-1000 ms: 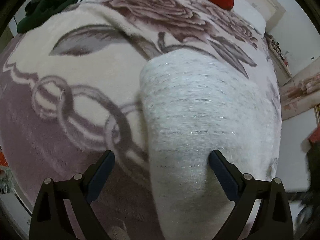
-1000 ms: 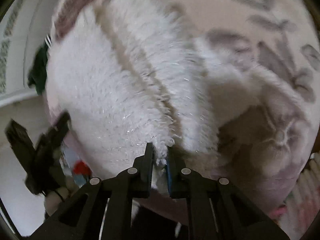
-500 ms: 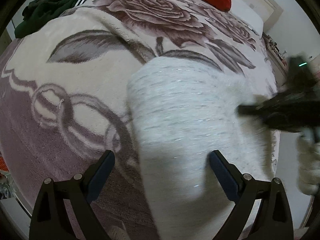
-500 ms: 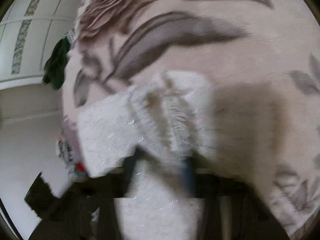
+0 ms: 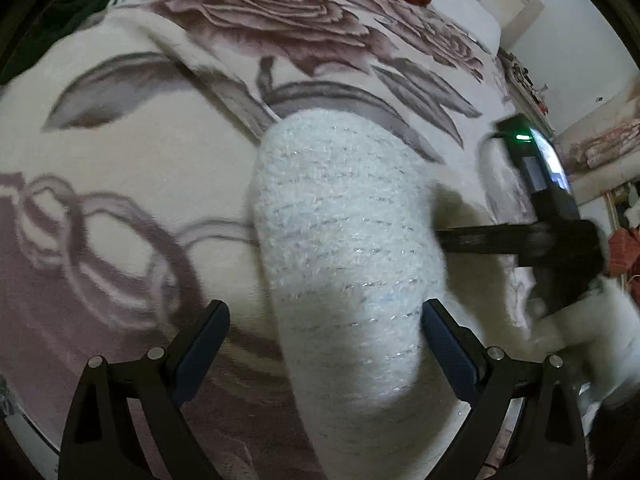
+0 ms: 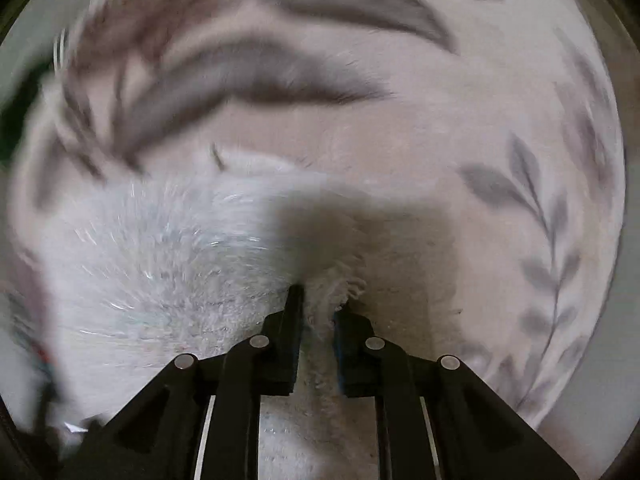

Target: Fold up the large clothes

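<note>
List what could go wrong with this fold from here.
The right hand-held gripper pinches only a thin edge of the fuzzy white knitted sweater, so it may slip out mid-drag. The left hand-held gripper is open, pinning nothing, so the whole sweater could slide over the floral plush blanket.

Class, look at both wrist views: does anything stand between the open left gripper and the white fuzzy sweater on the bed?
Nothing visible does. The left gripper hangs open directly over the white sweater, which lies on the floral blanket. The right gripper is shut on the sweater's far edge, off to the side.
</note>
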{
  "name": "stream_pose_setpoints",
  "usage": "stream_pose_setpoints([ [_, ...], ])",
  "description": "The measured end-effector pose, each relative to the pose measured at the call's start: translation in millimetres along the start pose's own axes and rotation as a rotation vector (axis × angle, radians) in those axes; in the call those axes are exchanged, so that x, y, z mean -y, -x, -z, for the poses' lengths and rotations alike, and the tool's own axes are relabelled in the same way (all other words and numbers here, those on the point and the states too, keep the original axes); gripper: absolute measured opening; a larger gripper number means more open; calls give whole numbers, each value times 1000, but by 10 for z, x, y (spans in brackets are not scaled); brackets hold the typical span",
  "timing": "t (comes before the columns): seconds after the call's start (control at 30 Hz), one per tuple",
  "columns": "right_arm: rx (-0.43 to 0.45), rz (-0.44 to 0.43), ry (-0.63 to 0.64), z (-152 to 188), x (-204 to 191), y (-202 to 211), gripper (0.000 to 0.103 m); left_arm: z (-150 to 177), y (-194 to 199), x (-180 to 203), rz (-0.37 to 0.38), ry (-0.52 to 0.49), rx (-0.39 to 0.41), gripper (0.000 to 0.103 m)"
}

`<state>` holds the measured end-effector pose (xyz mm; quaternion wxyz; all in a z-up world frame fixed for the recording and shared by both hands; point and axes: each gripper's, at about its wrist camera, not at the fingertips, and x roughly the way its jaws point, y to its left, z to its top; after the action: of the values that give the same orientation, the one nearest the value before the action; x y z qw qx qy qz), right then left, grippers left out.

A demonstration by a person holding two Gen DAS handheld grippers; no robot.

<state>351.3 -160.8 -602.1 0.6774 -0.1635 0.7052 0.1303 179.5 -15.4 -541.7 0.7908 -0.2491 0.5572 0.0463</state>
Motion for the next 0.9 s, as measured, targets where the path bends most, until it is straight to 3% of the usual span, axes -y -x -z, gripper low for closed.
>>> stream_pose_setpoints([
  [0.03, 1, 45, 20, -17, -84, 4, 15, -22, 16, 21, -7, -7, 7, 99],
  [0.1, -34, 17, 5, -64, -33, 109, 17, -59, 50, 53, -26, -27, 15, 98],
  [0.13, -61, -70, -47, -105, 116, 228, 18, -61, 53, 45, -29, -29, 13, 98],
  [0.2, -87, -215, -141, -131, 368, 433, 33, -35, 35, 12, -32, -29, 5, 98],
  [0.27, -30, -275, -158, -89, 499, 719, 44, 4, 18, -29, -39, -26, 3, 99],
  [0.37, 55, -270, -59, -8, 339, 942, 72, 50, 19, -107, -20, 0, 1, 99],
  [0.4, 54, -271, -27, -23, 224, 908, 76, 53, 20, -109, -21, 2, 2, 99],
  [0.47, 14, -196, 89, 49, -2, 647, 76, 51, 47, -95, -25, 1, 1, 98],
  [0.5, -16, -115, 138, 139, -72, 488, 77, 41, 89, -84, -29, 4, 3, 98],
  [0.53, -16, -104, 161, 179, -90, 402, 79, 31, 130, -77, -31, 6, 7, 98],
  [0.6, 15, -125, 140, 250, 22, 452, 80, 31, 319, -108, -29, 24, 45, 98],
  [0.67, 41, -199, 83, 339, 215, 599, 80, 46, 473, -225, -14, 70, 87, 98],
  [0.73, 37, -269, 35, 405, 395, 610, 83, 74, 430, -385, 16, 126, 69, 98],
  [0.8, 12, -283, 28, 473, 539, 500, 90, 111, 243, -526, 61, 180, 5, 98],
  [0.87, -26, -316, 13, 504, 667, 315, 90, 157, 84, -628, 188, 250, -38, 98],
  [0.9, -63, -393, -16, 531, 770, 174, 91, 173, 17, -673, 255, 286, -46, 98],
])
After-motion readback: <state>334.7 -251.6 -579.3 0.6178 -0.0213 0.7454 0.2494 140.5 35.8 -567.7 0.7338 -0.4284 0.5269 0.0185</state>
